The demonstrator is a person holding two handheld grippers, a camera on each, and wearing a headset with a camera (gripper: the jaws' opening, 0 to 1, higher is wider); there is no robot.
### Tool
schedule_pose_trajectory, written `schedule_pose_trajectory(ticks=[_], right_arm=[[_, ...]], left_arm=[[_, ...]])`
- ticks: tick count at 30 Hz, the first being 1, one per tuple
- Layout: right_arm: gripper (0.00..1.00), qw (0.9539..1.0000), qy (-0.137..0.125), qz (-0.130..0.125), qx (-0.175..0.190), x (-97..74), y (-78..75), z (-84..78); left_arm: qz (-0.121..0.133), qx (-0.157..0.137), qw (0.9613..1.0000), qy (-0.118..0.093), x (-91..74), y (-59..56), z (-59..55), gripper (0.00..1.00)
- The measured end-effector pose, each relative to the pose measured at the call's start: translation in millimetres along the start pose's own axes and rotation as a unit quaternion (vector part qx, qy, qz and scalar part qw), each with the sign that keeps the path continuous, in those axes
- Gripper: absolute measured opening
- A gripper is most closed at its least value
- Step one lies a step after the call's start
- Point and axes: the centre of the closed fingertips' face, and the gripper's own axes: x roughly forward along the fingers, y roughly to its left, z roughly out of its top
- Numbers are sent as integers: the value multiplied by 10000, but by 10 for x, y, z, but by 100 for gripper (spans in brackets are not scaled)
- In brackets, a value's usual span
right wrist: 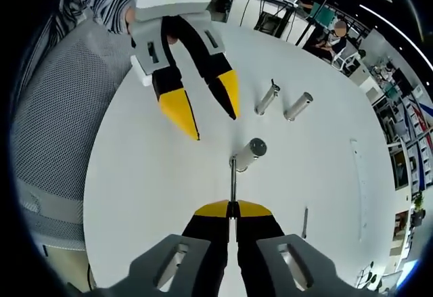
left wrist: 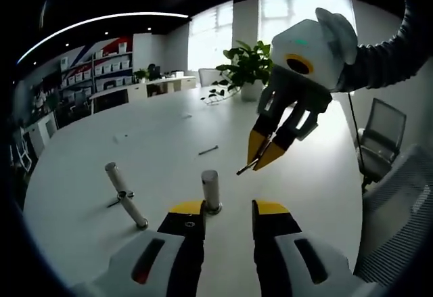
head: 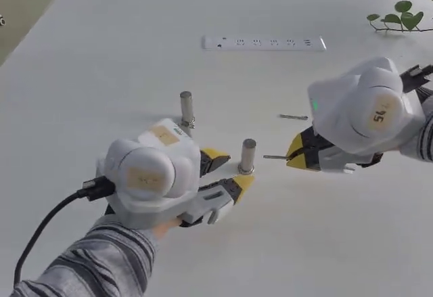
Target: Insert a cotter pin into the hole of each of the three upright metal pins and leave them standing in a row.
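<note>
Table (head: 122, 47): white, and it carries everything listed here.
Left hand-held gripper (head: 230, 168): toward the near edge of the table, with its jaws spread and nothing between them.
Rear metal pins (right wrist: 267, 99): two, upright and close together, as the right gripper view shows them. In the head view one rises just behind the left hand-held gripper's body, on the side toward the far edge.
Front metal pin (head: 247, 156): upright near the middle of the table, just beyond the gap between the left hand-held gripper's tips and ungripped.
Held cotter pin (head: 274, 156): pinched at one end and lying level. Its free end points at the front metal pin and sits just beside it — contact cannot be told.
Loose cotter pin (head: 293, 116): flat on the table, beyond the held one toward the far edge and apart from every metal pin.
Right hand-held gripper (head: 295, 153): jaws pressed together on the held cotter pin, tips aimed at the front metal pin.
Power strip (head: 264, 42): white, lying near the far edge.
Plant (head: 402, 16): green leaves at the far right corner.
</note>
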Motion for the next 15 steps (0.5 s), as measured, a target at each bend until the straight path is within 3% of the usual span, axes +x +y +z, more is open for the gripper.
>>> schedule_pose_trajectory(ticks=[2,8,15], right_arm=[[0,10000,-1,-5,35,11,-25,-3],[0,9999,112,-43,-27,66,-101,-33],[0,9999,115,-81,26,97,-160,-41]], left_arm=[[144,105,9998,55,51,39,-29,25],[250,-49,9996,158,197,77,-75,24],[502,-179,9984,192,298,196,-76,22]])
